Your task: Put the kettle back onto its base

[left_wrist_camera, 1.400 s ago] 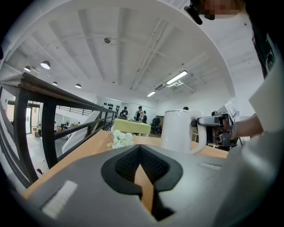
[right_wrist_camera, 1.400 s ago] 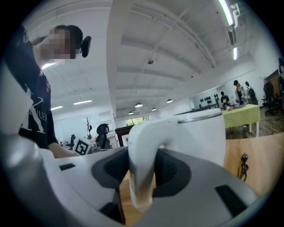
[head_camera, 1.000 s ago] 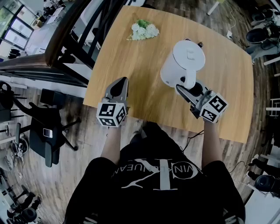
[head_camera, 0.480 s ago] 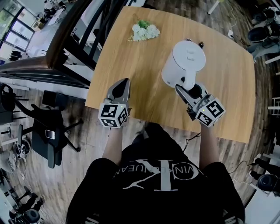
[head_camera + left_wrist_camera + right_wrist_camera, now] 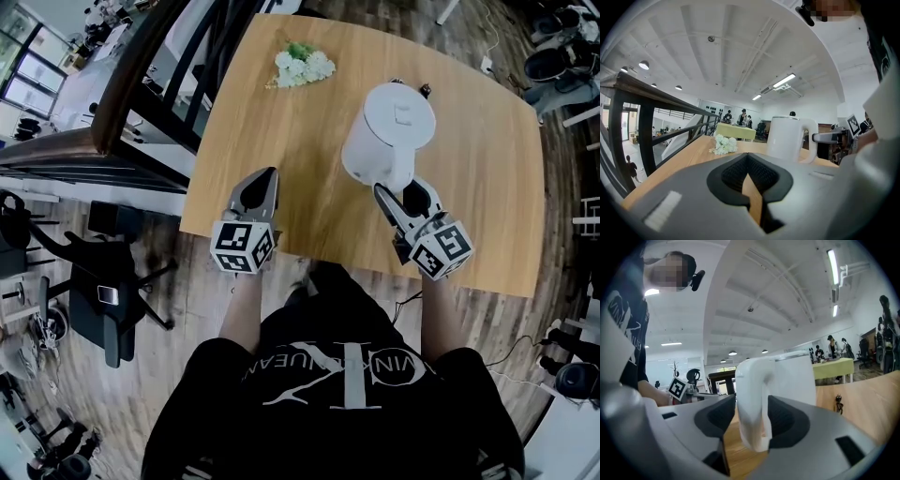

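The white kettle (image 5: 392, 131) stands upright on the wooden table (image 5: 281, 150), right of the middle; I see no base under or beside it. Its handle (image 5: 752, 408) points toward me and sits between the jaws of my right gripper (image 5: 405, 195). Those jaws have just been opening. A gap shows beside the handle at the left jaw, so the gripper is open around it. My left gripper (image 5: 258, 183) hovers at the table's near edge, shut and empty, with the kettle (image 5: 787, 138) ahead of it to the right.
A bunch of white flowers (image 5: 300, 66) lies at the table's far left. A small dark object (image 5: 425, 91) sits just behind the kettle. A dark railing (image 5: 141, 84) runs along the table's left side. People and desks stand far behind.
The right gripper's jaws have spread wider around the kettle handle, and its marker cube has swung a little to the left. The left gripper has stayed put.
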